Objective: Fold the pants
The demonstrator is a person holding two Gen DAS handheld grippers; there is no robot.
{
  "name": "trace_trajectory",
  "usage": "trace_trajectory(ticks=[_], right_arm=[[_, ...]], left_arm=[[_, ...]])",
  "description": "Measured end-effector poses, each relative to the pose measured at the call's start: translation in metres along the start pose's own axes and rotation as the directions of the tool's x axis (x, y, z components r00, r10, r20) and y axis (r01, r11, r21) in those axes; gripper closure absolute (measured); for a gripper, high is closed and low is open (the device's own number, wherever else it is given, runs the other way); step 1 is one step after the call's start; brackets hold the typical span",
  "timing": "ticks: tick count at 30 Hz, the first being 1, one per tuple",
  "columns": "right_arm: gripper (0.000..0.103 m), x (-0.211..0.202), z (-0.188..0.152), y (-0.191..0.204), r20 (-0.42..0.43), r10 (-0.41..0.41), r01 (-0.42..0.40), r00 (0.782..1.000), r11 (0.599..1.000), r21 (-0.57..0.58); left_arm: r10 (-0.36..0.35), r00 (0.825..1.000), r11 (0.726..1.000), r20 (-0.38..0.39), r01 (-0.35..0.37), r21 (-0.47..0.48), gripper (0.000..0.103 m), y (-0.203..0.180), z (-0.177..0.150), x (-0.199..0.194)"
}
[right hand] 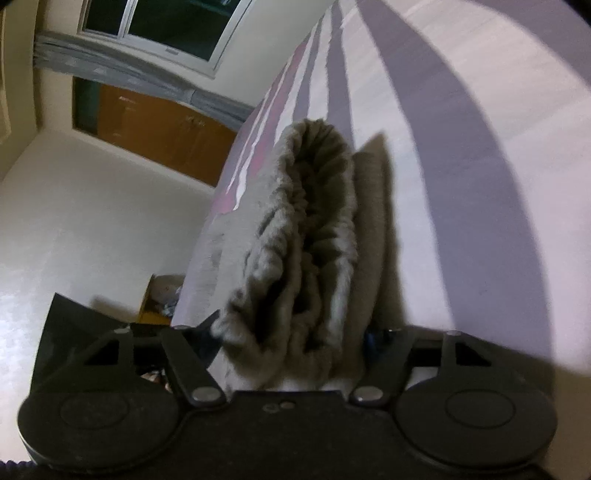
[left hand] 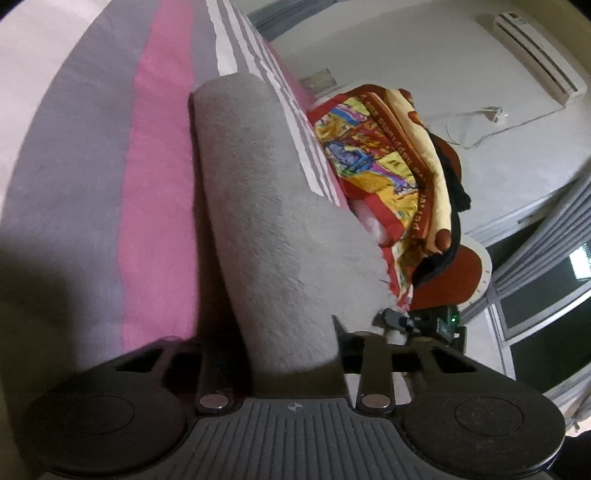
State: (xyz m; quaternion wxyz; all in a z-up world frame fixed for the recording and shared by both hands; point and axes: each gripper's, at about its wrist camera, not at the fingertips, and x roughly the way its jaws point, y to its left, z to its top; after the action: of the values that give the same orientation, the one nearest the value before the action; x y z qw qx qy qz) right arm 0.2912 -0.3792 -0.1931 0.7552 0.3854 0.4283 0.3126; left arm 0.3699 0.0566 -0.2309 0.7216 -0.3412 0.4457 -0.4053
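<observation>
One grey pants point(left hand: 266, 206), two tools point(left hand: 291, 332) point(right hand: 291, 332), one striped bedsheet point(left hand: 159, 155), one colourful blanket point(left hand: 373, 155).

Location: home bedroom. Evidence: striped bedsheet point(left hand: 92, 155) at left, folded blanket point(left hand: 373, 147) at centre, wall air conditioner point(left hand: 535, 51) upper right; window point(right hand: 166, 26) and curtain point(right hand: 122, 74) upper left.

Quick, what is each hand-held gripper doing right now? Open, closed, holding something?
Left hand-held gripper: closed on the grey fleece pants.
Right hand-held gripper: around the pants' gathered waistband; firm grip cannot be told.
</observation>
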Motion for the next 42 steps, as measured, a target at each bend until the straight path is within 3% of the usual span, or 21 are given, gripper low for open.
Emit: trace_trajectory(ticks=[4, 6, 11, 17, 21, 24, 26, 29, 33, 37, 40, 42], right_arm=[[0.055, 0.010, 0.009, 0.007, -0.001, 0.029, -0.029, 1.000, 0.999, -0.028], [0.057, 0.004, 0.018, 0.020, 0.005, 0.090, -0.090, 0.996, 0.995, -0.052], [0.058, 0.014, 0.064, 0.064, 0.000, 0.137, -0.136, 0.991, 0.979, -0.149], [0.058, 0.044, 0.123, 0.083, 0.029, 0.157, -0.151, 0.987, 0.976, -0.159], [0.058, 0.074, 0.133, 0.065, 0.025, 0.105, -0.101, 0.994, 0.988, -0.117], [0.055, 0.096, 0.130, 0.036, -0.021, 0.006, -0.007, 1.000, 0.998, -0.065], [0.053, 0.107, 0.121, 0.017, -0.043, -0.059, 0.058, 0.997, 0.998, -0.039], [0.051, 0.101, 0.110, 0.006, 0.011, -0.001, 0.001, 1.000, 1.000, -0.008], [0.048, 0.094, 0.107, 0.004, -0.006, -0.012, 0.012, 1.000, 1.000, 0.000], [0.046, 0.081, 0.118, 0.004, -0.020, -0.040, 0.040, 0.999, 0.999, 0.024], [0.037, 0.059, 0.115, 0.003, 0.021, -0.072, 0.071, 0.997, 0.997, 0.042], [0.031, 0.042, 0.106, 0.002, 0.050, -0.099, 0.096, 0.994, 0.994, 0.057]], left_arm=[[-0.083, 0.993, 0.996, 0.085, 0.080, 0.037, 0.078, -0.009, 0.005, -0.013], [-0.101, 0.987, 0.994, 0.123, 0.094, 0.063, 0.078, -0.015, 0.016, -0.021], [-0.115, 0.973, 0.989, 0.201, 0.094, 0.112, 0.078, -0.025, 0.076, -0.043], [-0.062, 0.966, 0.991, 0.251, 0.030, 0.129, 0.078, -0.010, 0.146, -0.049], [0.032, 0.975, 0.995, 0.220, -0.051, 0.082, 0.078, 0.027, 0.167, -0.036], [0.124, 0.980, 0.991, 0.154, -0.131, 0.038, 0.075, 0.060, 0.162, -0.015], [0.071, 0.980, 0.997, 0.186, -0.075, 0.016, 0.074, 0.074, 0.154, -0.015], [0.055, 0.980, 0.998, 0.190, -0.058, 0.012, 0.070, 0.076, 0.151, -0.014], [0.041, 0.985, 0.999, 0.167, -0.040, -0.008, 0.047, 0.069, 0.149, -0.018], [0.081, 0.983, 0.996, 0.167, -0.086, 0.022, 0.038, 0.059, 0.125, -0.035], [0.165, 0.963, 0.983, 0.215, -0.179, 0.049, 0.036, 0.048, 0.100, -0.051], [0.219, 0.938, 0.967, 0.269, -0.245, 0.066, 0.024, 0.038, 0.084, -0.060]])
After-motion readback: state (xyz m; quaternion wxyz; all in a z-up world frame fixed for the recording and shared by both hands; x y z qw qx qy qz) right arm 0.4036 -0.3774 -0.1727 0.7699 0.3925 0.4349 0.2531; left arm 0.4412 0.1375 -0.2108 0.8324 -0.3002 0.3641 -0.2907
